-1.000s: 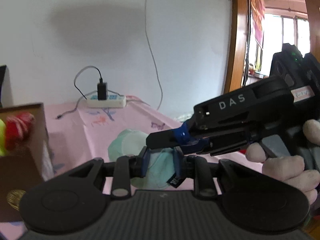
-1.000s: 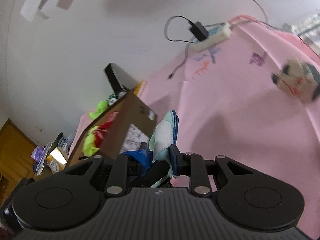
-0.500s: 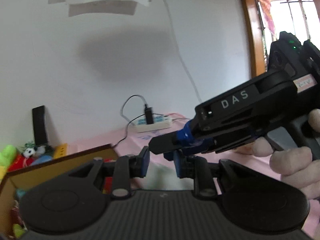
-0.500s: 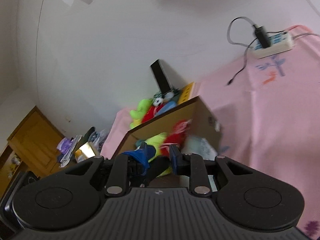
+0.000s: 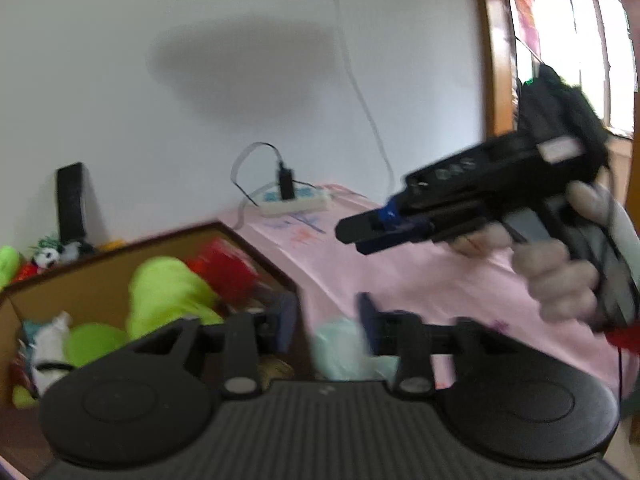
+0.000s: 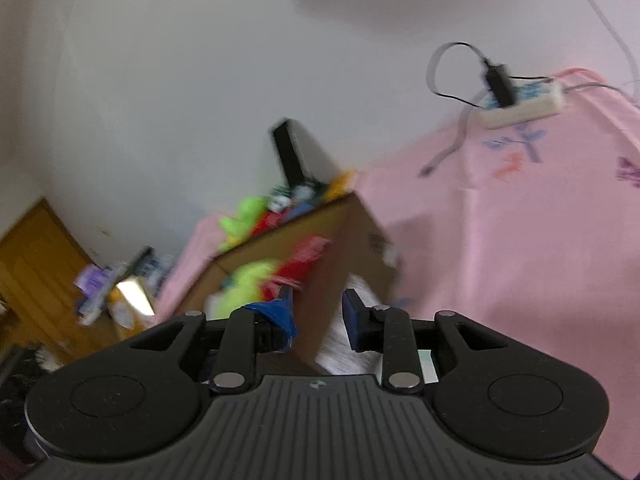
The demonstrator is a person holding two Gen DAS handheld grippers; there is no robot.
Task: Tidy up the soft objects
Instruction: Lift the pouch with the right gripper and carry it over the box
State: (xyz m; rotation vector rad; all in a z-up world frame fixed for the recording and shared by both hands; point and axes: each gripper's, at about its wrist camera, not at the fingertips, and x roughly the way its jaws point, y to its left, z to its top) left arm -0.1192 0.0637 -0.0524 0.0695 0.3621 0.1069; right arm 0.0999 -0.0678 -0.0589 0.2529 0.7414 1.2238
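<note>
Pale mint-green soft cloth (image 5: pixel 340 350) sits low in the left wrist view, between the left gripper's (image 5: pixel 326 314) blue pads and just right of the brown cardboard box (image 5: pixel 256 248). The jaws have just been opening and now stand apart; the pads do not press on the cloth, which looks loose and free to drop. The cloth lies near the box's right wall, and whether it is over the opening or outside it cannot be told through the blur. Inside the box lie a lime-green plush toy (image 5: pixel 168 292) and a red fuzzy toy (image 5: pixel 228 264). To the right, a person's gloved hand (image 5: pixel 560 268) holds the right gripper (image 5: pixel 360 234) above the pink bedsheet (image 5: pixel 400 280).

From the right wrist view, the right gripper (image 6: pixel 318 314) has also just been parting its jaws, and nothing is between them. The cardboard box (image 6: pixel 352 240) lies just ahead, with the lime-green plush (image 6: pixel 252 276) and red toy (image 6: pixel 300 260) inside.

Judged as the release step, it goes best with the cloth clearly above the box opening, left of the wall, before the jaws widen further, and both grippers lifted clear so the fabric does not snag.
</note>
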